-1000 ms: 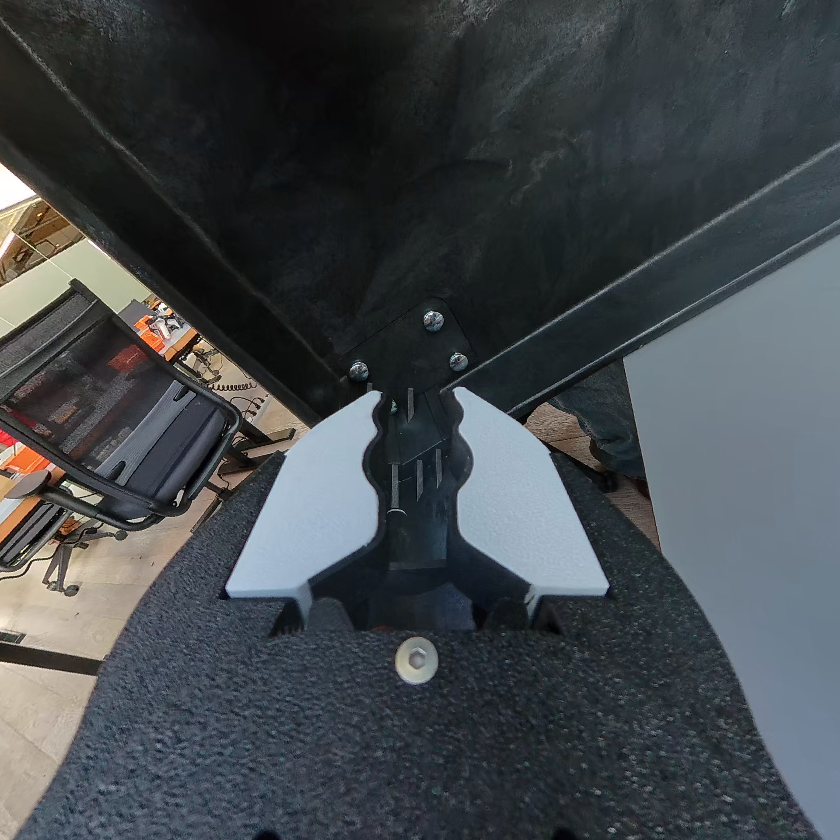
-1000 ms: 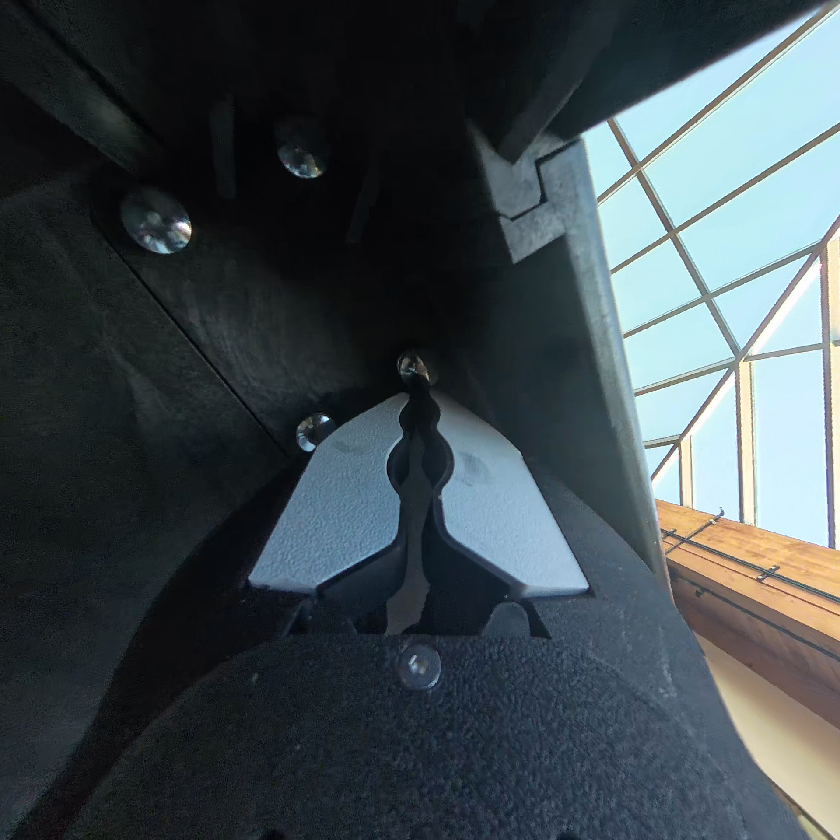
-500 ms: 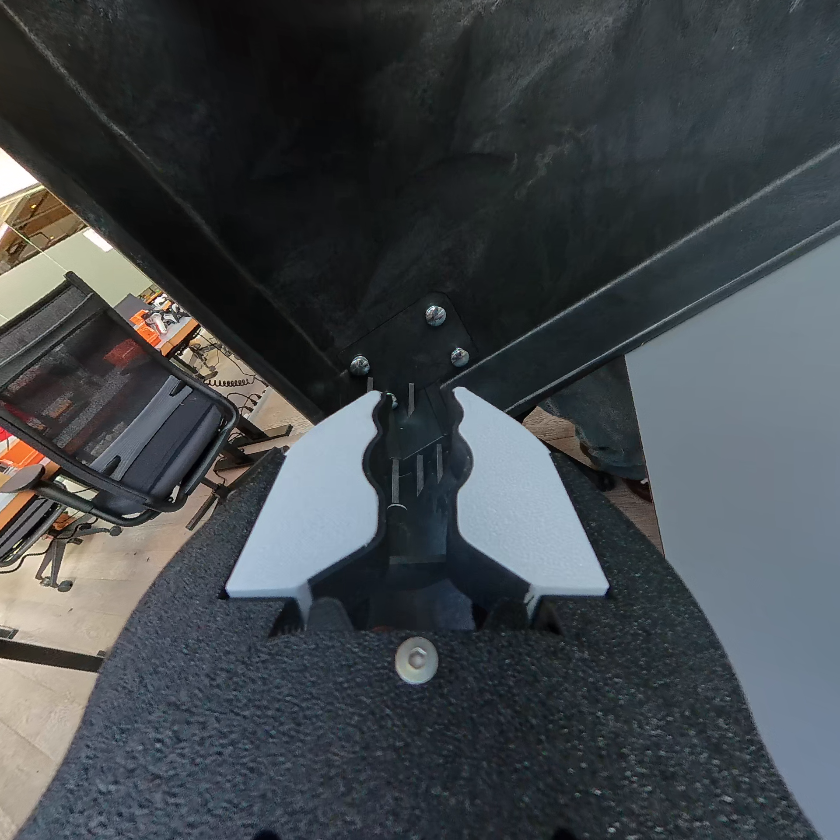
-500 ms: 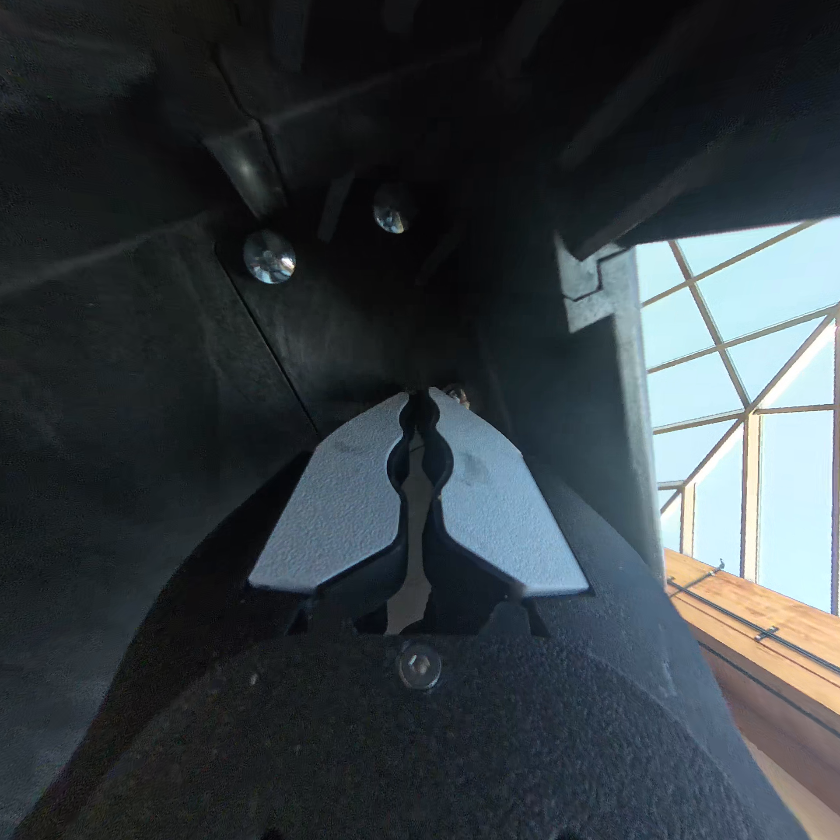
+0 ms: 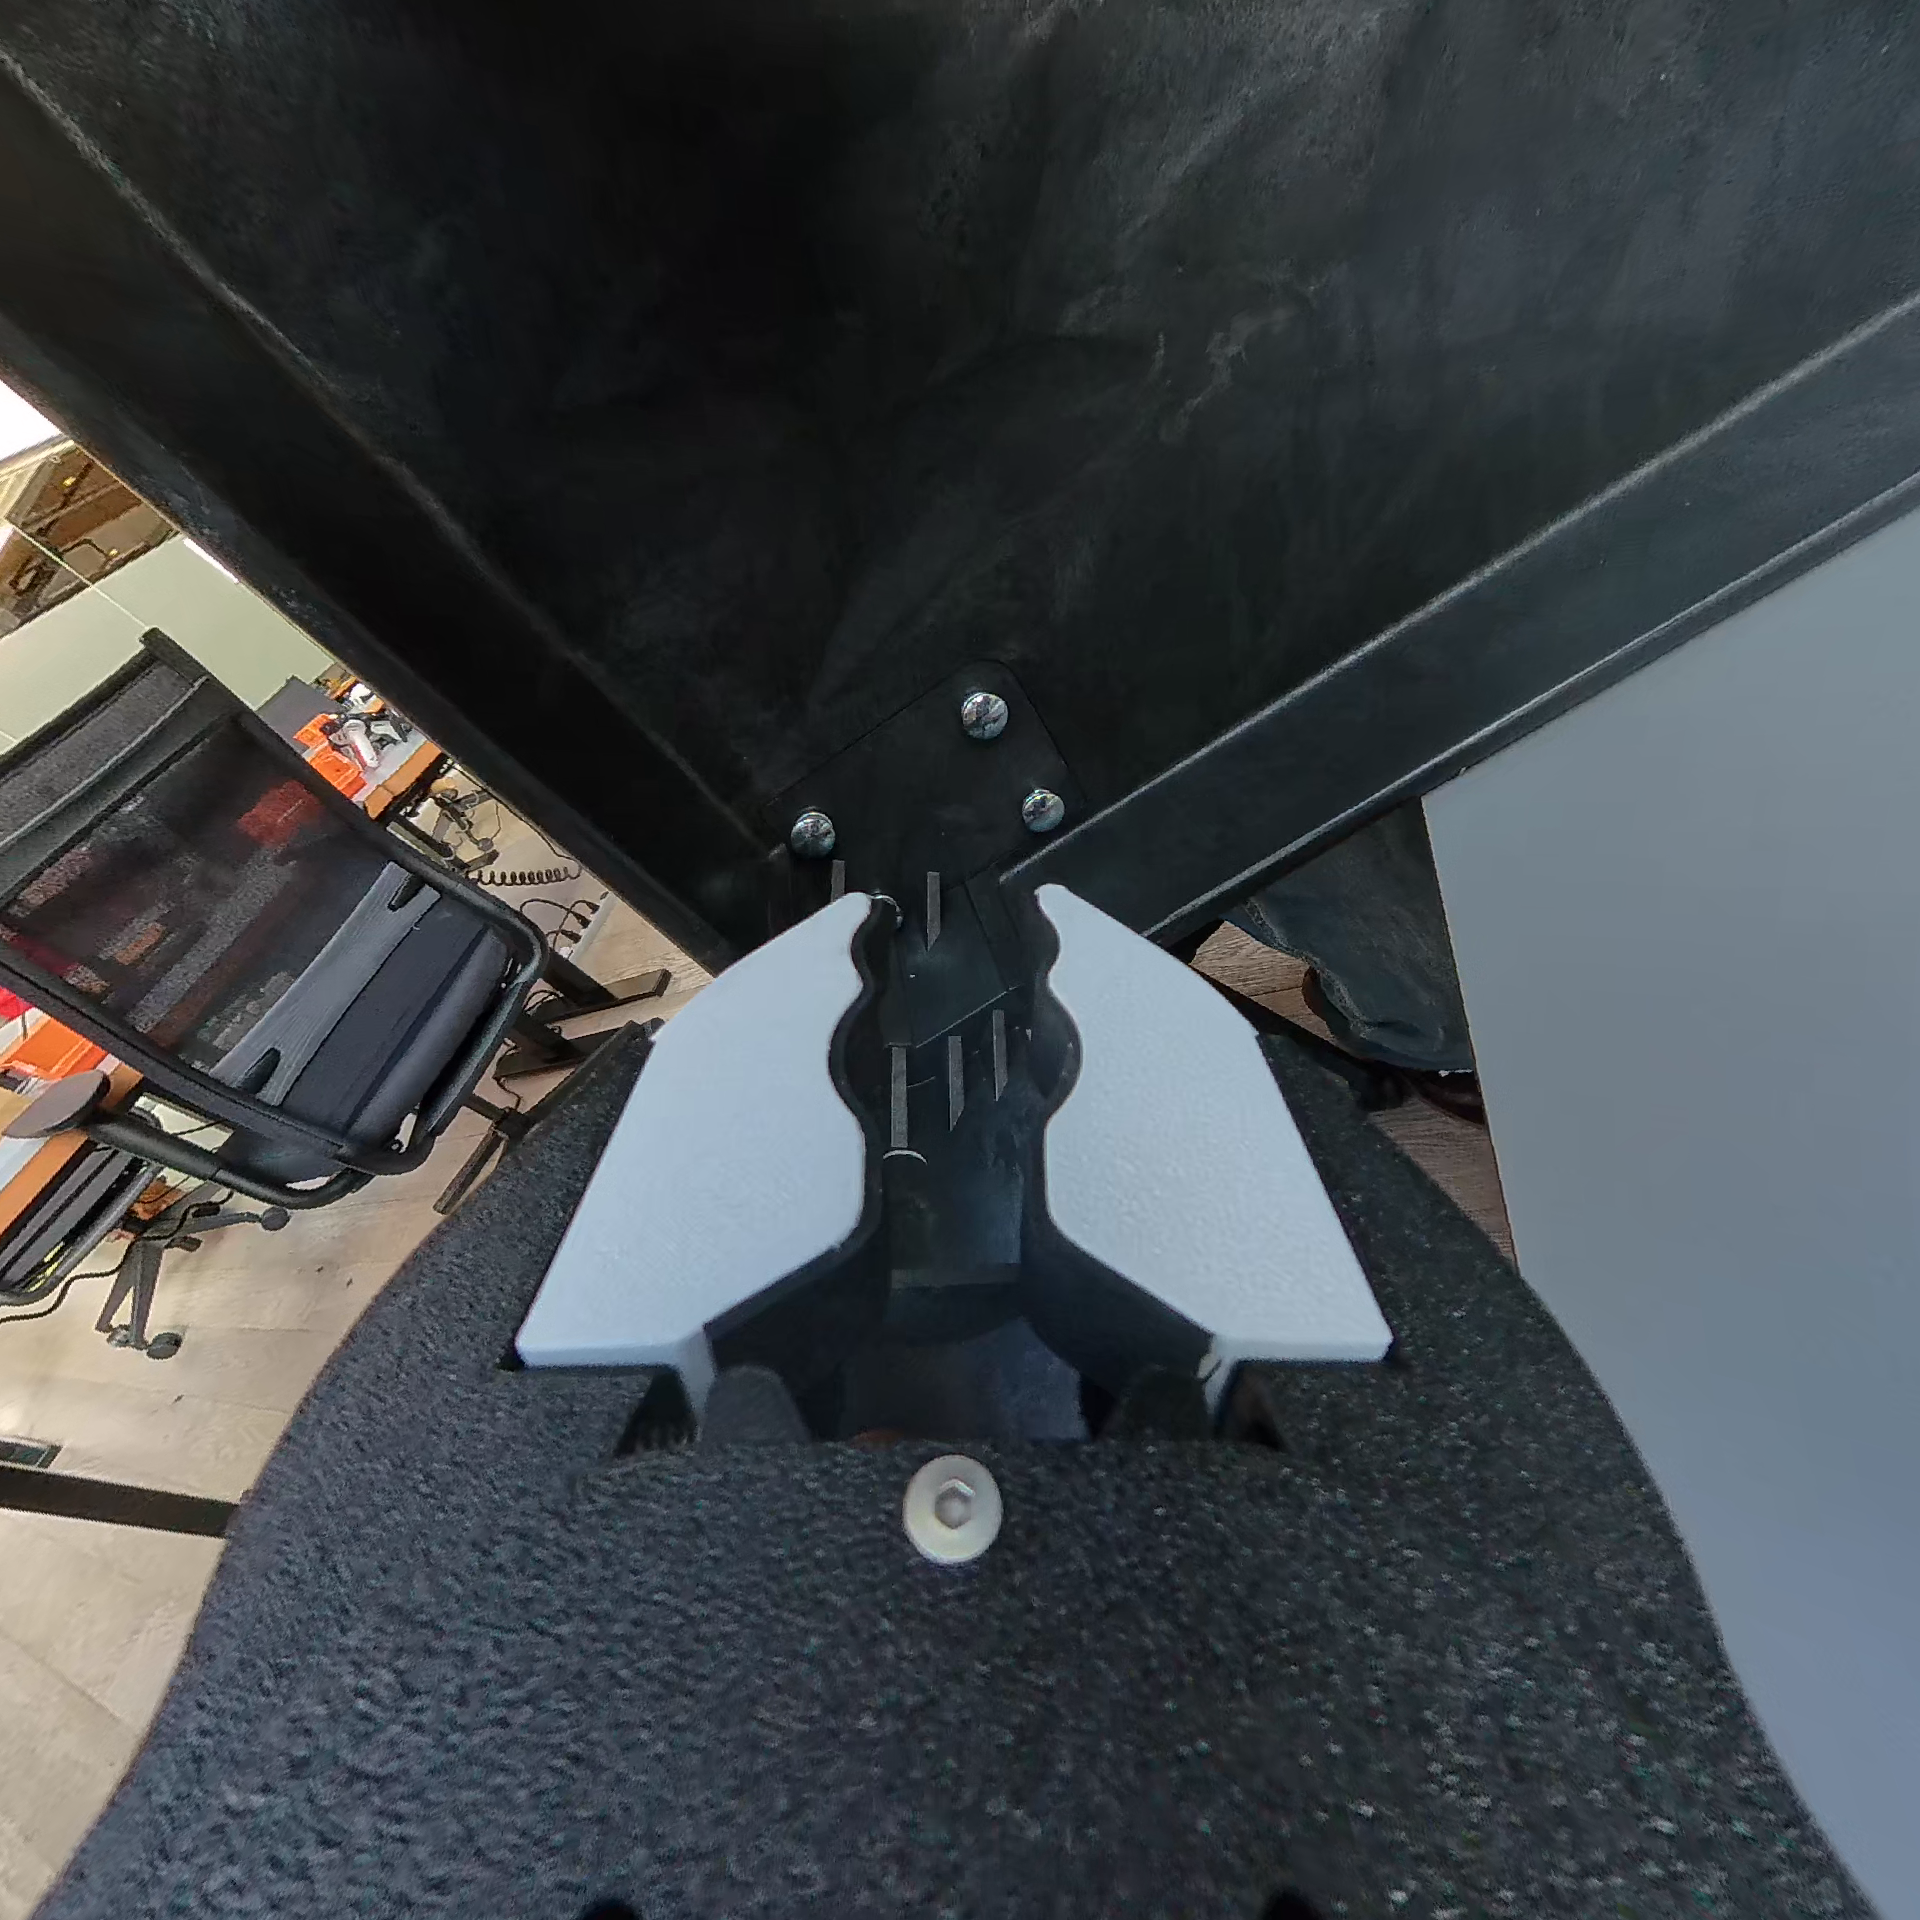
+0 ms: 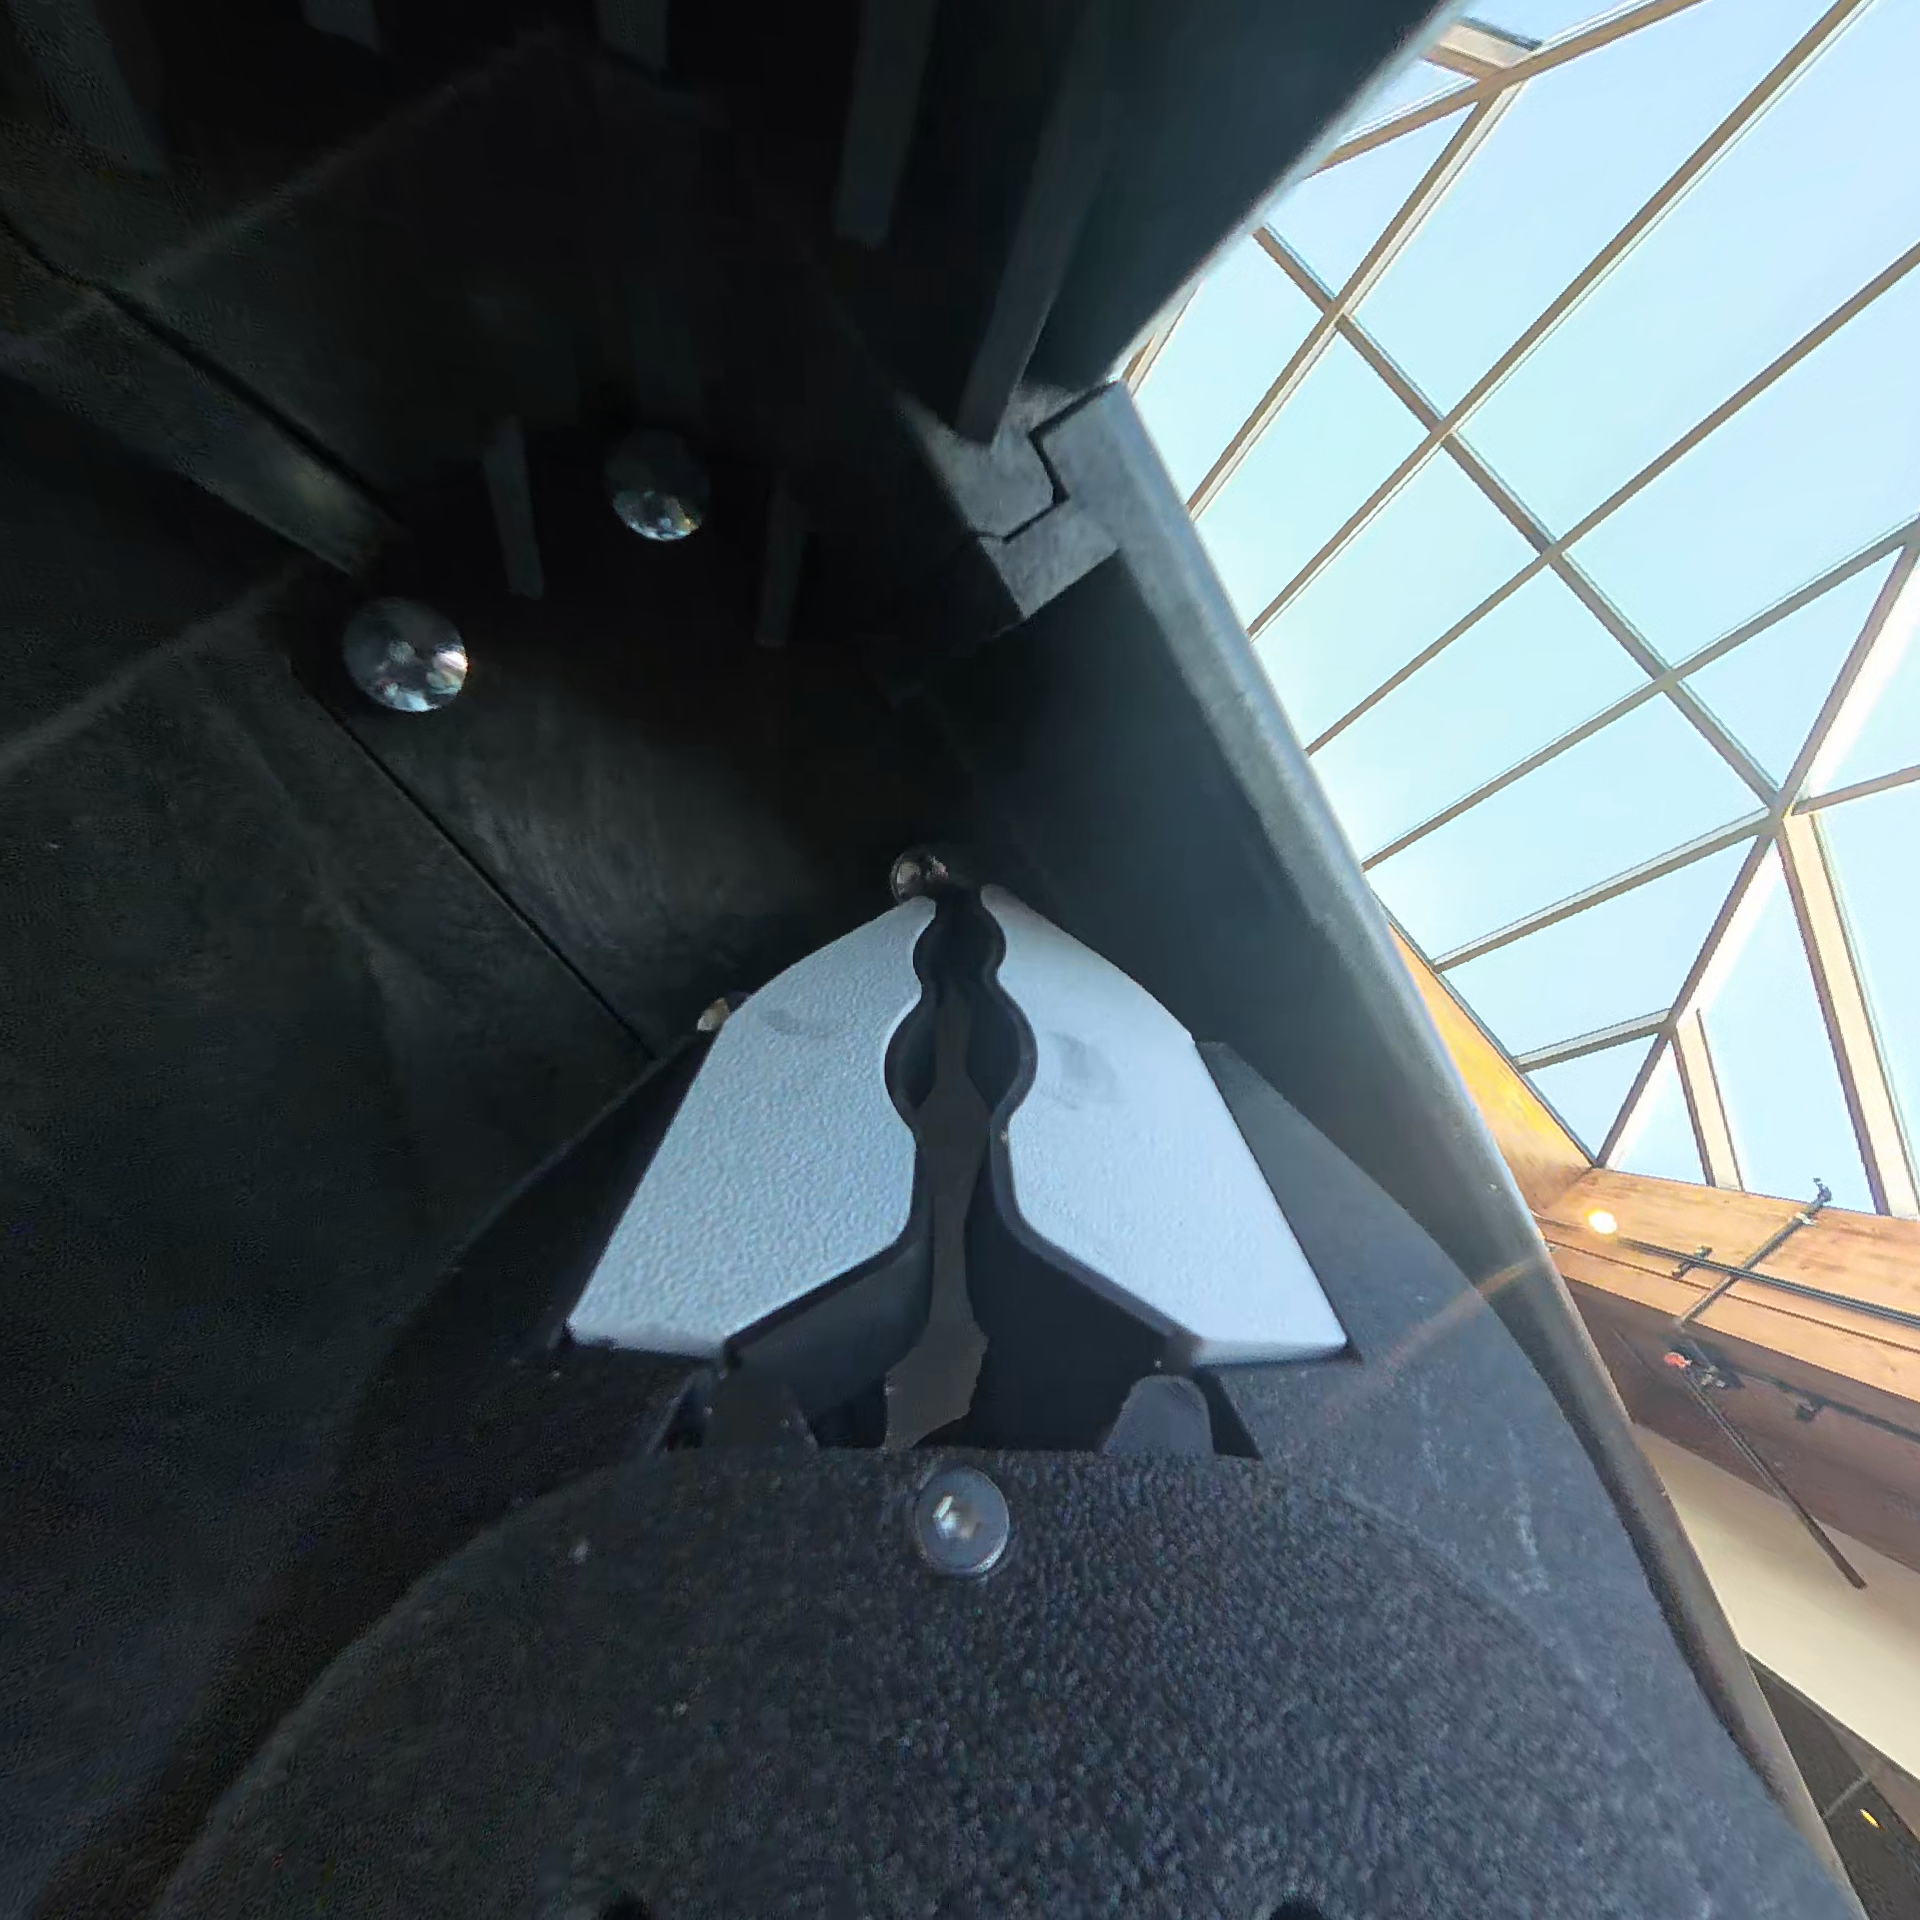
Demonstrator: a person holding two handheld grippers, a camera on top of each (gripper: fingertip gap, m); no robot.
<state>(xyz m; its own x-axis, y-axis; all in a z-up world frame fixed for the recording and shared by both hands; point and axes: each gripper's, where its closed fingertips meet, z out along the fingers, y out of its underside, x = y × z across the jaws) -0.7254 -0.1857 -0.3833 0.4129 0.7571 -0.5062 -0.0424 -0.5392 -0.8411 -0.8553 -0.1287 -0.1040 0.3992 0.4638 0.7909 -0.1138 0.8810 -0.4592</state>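
My left gripper (image 5: 956, 909) looks up at the underside of a black panel (image 5: 935, 364). Its white fingers (image 5: 727, 1143) are closed on a black slotted bar (image 5: 951, 1132) that runs up to a corner plate (image 5: 925, 779) fixed with three screws. My right gripper (image 6: 958, 902) is shut with only a thin slit between its white fingers (image 6: 779, 1164) and holds nothing I can see. Its tips sit right below a small screw (image 6: 920, 868) on another black corner plate (image 6: 582, 707), beside a black frame edge (image 6: 1195, 675).
In the left wrist view, a black mesh office chair (image 5: 260, 935) stands on the pale floor at the left and a grey panel (image 5: 1714, 1039) fills the right. A black rail (image 5: 1455, 707) crosses diagonally. In the right wrist view, a glass roof (image 6: 1558, 520) and a wooden beam (image 6: 1714, 1299) show at the right. Tip to tip, the grippers are about 30 cm apart.
The right gripper's view has swung: the plate's screws and the frame edge shifted and more glass roof shows. The left gripper has barely moved; the chair drifted slightly.
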